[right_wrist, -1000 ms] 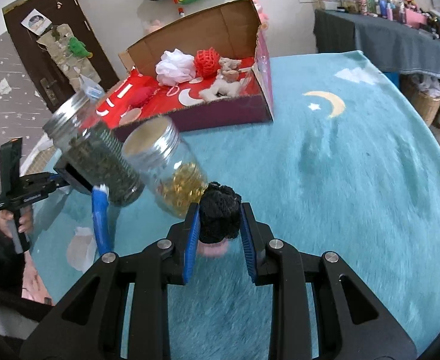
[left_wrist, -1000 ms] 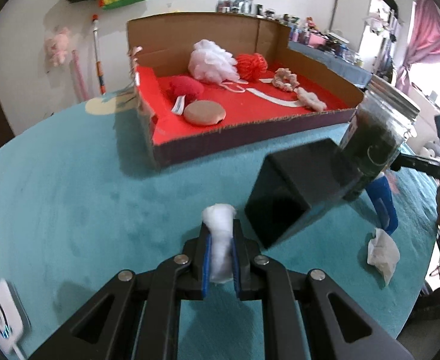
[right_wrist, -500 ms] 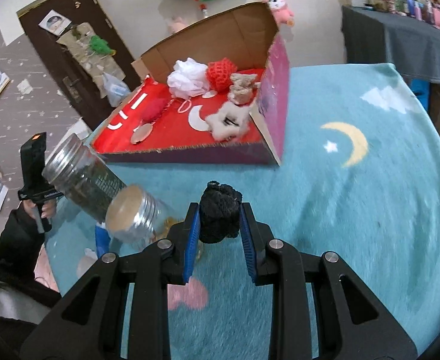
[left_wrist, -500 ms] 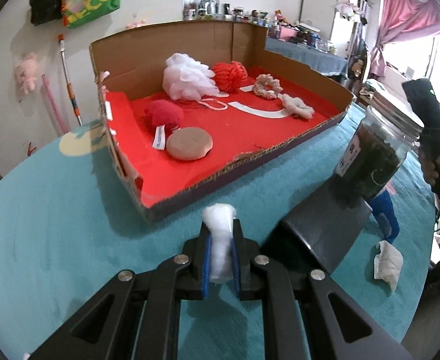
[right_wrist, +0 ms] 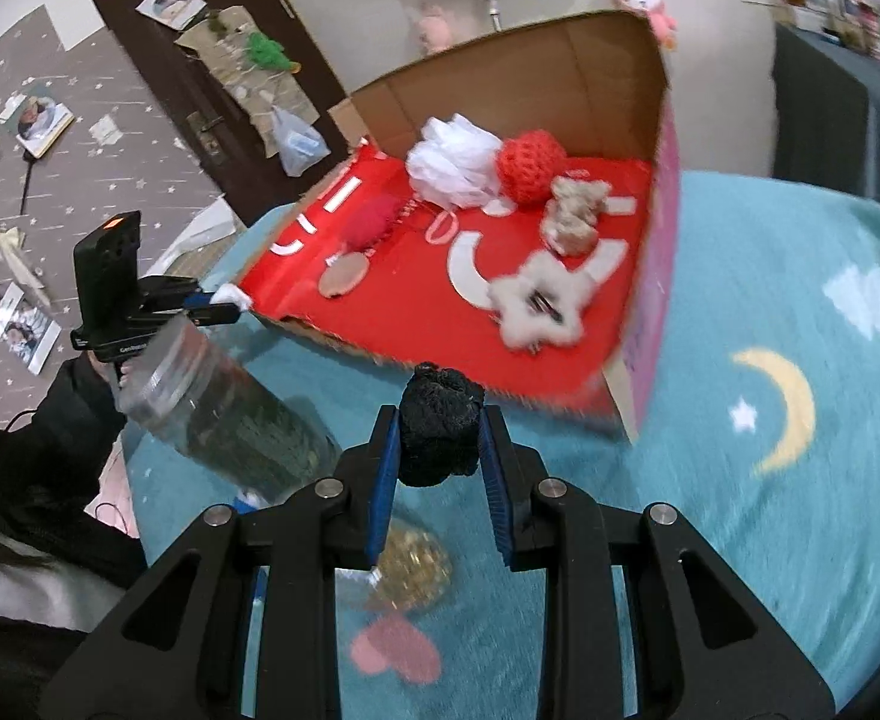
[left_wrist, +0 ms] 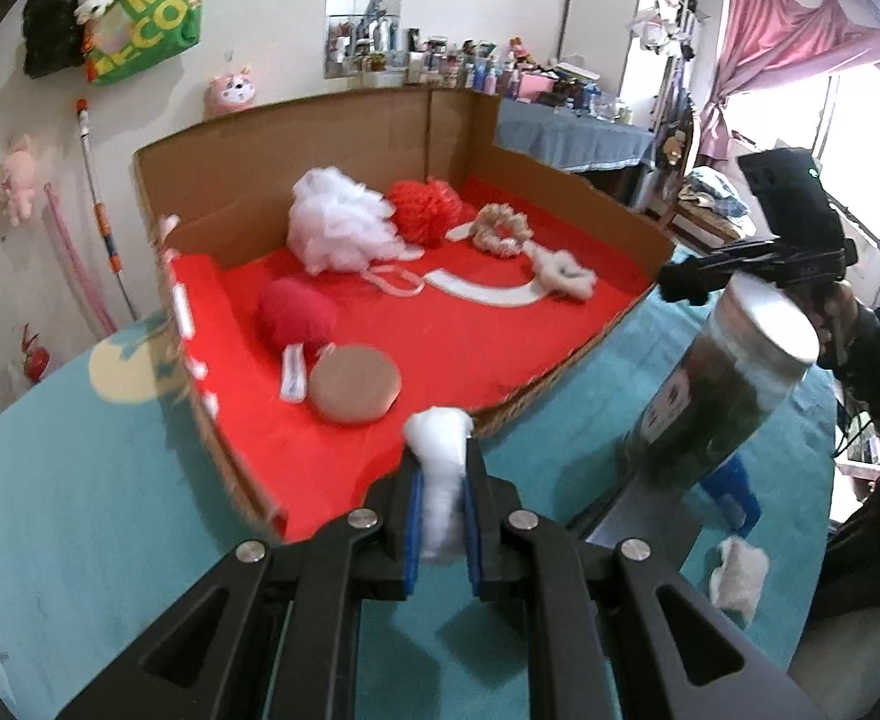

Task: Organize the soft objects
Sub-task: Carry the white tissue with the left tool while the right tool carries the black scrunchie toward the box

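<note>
My left gripper (left_wrist: 442, 483) is shut on a white cotton wad (left_wrist: 440, 468), held at the near edge of the red-lined cardboard box (left_wrist: 566, 192). My right gripper (right_wrist: 437, 447) is shut on a black knitted ball (right_wrist: 439, 435), just short of the box's near edge (right_wrist: 650, 276). Inside the box lie a white mesh puff (left_wrist: 341, 231), a red knitted ball (left_wrist: 428, 210), a red pad (left_wrist: 297, 312), a brown round pad (left_wrist: 355, 384), a beige scrunchie (left_wrist: 503, 228) and a white star-shaped fluffy piece (right_wrist: 539, 303). The left gripper also shows in the right wrist view (right_wrist: 224, 306).
A glass jar of dark contents (left_wrist: 716, 396) stands right of the box, over a black block (left_wrist: 638, 504). A jar of yellow capsules (right_wrist: 407, 564) lies below my right gripper. A white tissue wad (left_wrist: 737, 576) and a blue piece (left_wrist: 734, 492) lie on the teal cloth (right_wrist: 770, 540).
Both grippers have moved closer to the box with their objects still held. The box now fills more of both views, and the jars have slid towards the frame edges.
</note>
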A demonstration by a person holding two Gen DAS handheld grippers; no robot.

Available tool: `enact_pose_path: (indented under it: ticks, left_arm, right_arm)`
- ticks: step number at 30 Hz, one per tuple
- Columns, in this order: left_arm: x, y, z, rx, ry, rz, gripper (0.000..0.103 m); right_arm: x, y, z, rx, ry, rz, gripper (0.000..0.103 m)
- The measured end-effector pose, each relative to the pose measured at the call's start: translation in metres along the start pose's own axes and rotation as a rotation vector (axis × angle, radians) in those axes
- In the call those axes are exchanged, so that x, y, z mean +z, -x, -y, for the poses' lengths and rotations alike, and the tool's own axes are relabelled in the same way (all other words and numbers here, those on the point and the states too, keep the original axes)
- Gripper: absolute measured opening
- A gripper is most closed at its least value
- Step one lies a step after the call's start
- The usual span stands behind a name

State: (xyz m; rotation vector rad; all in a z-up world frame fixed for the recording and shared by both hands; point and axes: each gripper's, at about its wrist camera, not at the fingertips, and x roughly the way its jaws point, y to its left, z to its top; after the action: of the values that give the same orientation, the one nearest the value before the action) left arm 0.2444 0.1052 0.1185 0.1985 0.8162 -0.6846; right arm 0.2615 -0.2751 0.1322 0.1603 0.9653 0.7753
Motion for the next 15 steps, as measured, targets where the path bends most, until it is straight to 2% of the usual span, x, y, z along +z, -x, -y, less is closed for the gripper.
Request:
enact_pose_path:
  ticks: [4,8,15]
  left_arm:
    - [0.026,-0.012,0.008,-0.017,-0.013,-0.015,0.012]
    - [0.056,-0.033,0.01,-0.016,0.009,-0.052,0.012]
    - [0.095,-0.077,0.005,0.017,0.052,-0.154,0.012]
  right_arm:
    - [0.025,-0.006,-0.006,0.013,0.028,-0.002,0.025]
    - [0.051,-0.024,-0.014,-0.028,0.052,-0.022,0.025]
    - [0.1,-0.072,-0.015,-0.13,0.038,-0.117,0.025]
